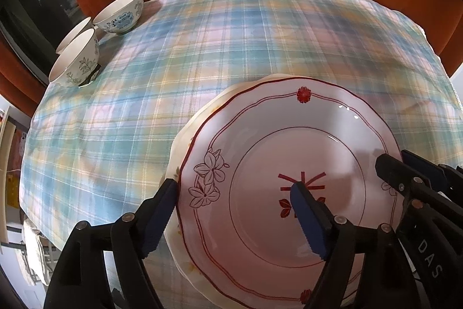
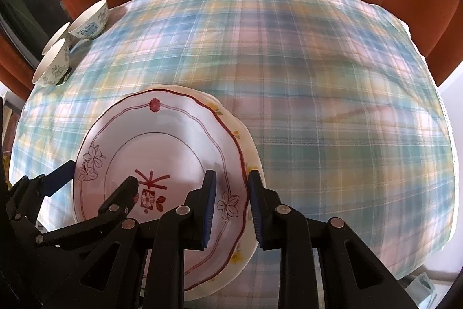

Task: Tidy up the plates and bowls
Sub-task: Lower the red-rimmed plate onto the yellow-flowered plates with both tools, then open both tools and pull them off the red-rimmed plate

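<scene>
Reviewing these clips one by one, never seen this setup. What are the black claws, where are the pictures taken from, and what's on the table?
The black claws are two handheld grippers, one in each of a person's hands; no robot. Each picture comes from a fisheye camera on one gripper, looking along its fingers. On a plaid tablecloth sit three porcelain bowls at the far left and a red-rimmed plate stacked on a yellow-flowered plate. The left gripper stands open astride the top plate's left rim; the right gripper looks clamped on its right rim.
</scene>
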A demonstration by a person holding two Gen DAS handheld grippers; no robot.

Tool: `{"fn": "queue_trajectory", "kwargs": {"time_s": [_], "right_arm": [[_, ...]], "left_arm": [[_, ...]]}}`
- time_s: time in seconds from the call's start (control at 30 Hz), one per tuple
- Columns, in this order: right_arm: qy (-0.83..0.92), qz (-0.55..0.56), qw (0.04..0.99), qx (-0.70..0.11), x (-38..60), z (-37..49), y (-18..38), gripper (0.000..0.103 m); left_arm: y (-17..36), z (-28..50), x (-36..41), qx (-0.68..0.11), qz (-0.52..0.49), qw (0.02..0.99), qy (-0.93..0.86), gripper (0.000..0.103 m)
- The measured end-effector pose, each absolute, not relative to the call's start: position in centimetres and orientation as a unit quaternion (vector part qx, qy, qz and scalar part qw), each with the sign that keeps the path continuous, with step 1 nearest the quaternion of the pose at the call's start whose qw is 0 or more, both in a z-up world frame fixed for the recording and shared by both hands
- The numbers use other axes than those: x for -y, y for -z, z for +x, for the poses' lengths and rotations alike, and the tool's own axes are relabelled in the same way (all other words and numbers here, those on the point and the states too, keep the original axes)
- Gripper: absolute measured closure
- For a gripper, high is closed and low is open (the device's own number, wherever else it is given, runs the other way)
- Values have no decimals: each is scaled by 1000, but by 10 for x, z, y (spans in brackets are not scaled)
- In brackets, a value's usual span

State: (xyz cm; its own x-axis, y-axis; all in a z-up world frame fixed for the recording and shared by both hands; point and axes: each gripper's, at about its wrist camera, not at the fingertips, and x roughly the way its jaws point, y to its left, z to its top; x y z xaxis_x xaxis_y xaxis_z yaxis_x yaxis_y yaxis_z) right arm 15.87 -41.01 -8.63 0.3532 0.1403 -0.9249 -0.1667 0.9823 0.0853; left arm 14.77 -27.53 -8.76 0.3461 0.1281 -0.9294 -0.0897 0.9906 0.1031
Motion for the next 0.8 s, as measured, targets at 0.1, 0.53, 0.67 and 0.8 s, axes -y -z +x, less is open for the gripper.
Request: {"fn": "queue_trajectory", "kwargs": {"time_s": [0.1, 0.53, 0.67, 0.8], "right_arm": [[-93, -11, 821, -563, 410, 158, 86, 72], [-90, -26, 842, -532, 377, 153, 61, 29], [-81, -18, 847, -525, 352, 149, 54, 29], [-65, -25, 847, -527, 321, 146, 48, 29]], "left_arm": [[87, 148, 275, -570, 7, 820, -48, 13], [65, 142, 245, -536, -2, 844, -1, 13], [62, 142, 218, -535, -6, 844, 11, 13], [57, 141, 187, -539, 0, 842, 23, 13]]}}
